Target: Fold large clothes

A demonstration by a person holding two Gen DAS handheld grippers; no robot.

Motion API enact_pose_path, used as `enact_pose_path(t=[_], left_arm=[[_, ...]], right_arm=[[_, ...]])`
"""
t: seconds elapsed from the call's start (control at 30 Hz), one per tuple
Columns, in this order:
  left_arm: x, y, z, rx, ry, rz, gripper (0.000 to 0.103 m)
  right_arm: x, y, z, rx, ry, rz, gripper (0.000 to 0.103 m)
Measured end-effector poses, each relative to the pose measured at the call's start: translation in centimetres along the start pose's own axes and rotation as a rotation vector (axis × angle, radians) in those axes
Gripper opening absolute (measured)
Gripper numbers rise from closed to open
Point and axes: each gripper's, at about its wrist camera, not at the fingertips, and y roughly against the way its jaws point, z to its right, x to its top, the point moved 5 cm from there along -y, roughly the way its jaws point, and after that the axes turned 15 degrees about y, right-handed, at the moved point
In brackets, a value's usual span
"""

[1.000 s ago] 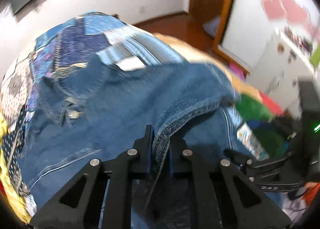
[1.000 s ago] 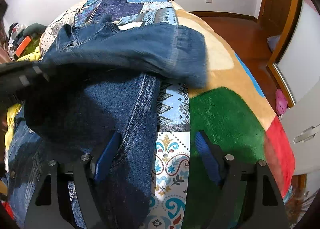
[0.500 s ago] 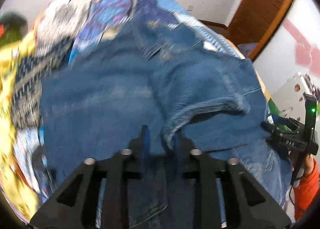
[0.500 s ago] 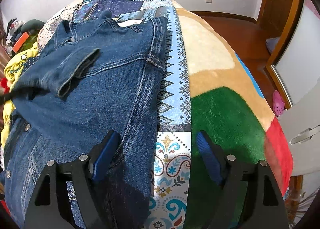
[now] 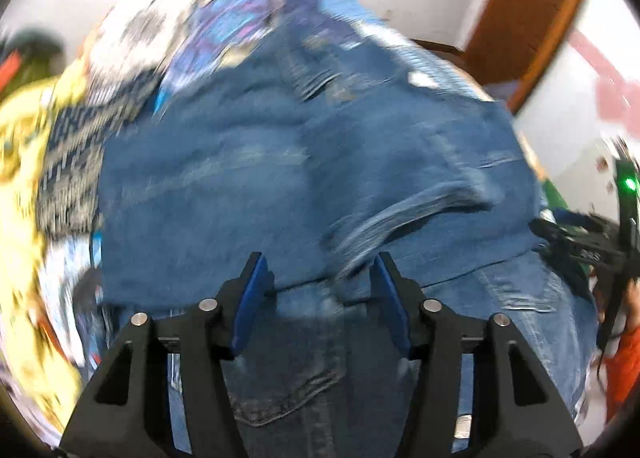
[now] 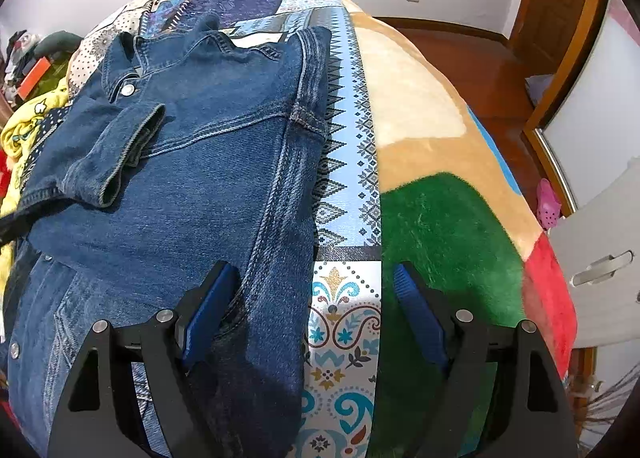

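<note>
A blue denim jacket (image 6: pixel 208 186) lies spread on the bed, collar at the far end. One sleeve is folded across its front, and the cuff (image 6: pixel 120 154) rests near the jacket's left side. In the blurred left wrist view, my left gripper (image 5: pixel 320 282) hovers over the jacket (image 5: pixel 240 198). Its jaws are opening; denim lies under them, the cuff (image 5: pixel 420 210) sits just ahead, and the pads grip nothing. My right gripper (image 6: pixel 316 290) is open and straddles the jacket's right edge and the bedspread without clamping either.
A blue patterned bedspread (image 6: pixel 348 138) and a beige, green and red plush blanket (image 6: pixel 440 226) cover the bed. Yellow cloth (image 6: pixel 24 122) is piled at the left. To the right are a wooden floor, a white cabinet (image 6: pixel 600 266) and a pink shoe (image 6: pixel 548 198).
My left gripper carried the sleeve across the jacket, then its jaws parted and let go of the cuff. The sleeve now lies flat. The right gripper has stayed put.
</note>
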Motion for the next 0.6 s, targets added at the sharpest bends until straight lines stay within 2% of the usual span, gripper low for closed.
enact_pose_path(t=[0.1,0.27,0.33,0.4,0.53,0.57,0.6], left_arm=[[0.7,1.0,3.1,-0.024,-0.096,0.039,0.066],[0.3,-0.8,8.2,-0.021,-0.283,0.009,0.066],[0.1,-2.7,9.6,0.018,-0.364,-0.008,0.066],[-0.2,-4.6,10.1,0.093,-0.410,-0.005,0.066],[-0.2,-6.9,10.6,0.111,-0.430,-0.018,0.066],[0.1,-6.9,10.6,0.101,-0.421,-0.012,0.062],[0.3,-6.8,10.6,0.092,-0.406,-0.006,0.052]], right_arm=[[0.5,0.8,0.0,-0.011,0.012,0.009,0.079],[1.7,2.8,0.0,-0.010,0.012,0.073,0.079],[2.0,3.3,0.0,-0.006,0.013,0.094,0.079],[2.2,3.3,-0.1,-0.002,0.015,0.103,0.079],[2.2,2.0,-0.4,0.001,0.020,0.076,0.079],[2.0,1.5,-0.5,0.004,0.020,0.063,0.079],[1.7,1.3,-0.5,0.007,0.021,0.053,0.079]])
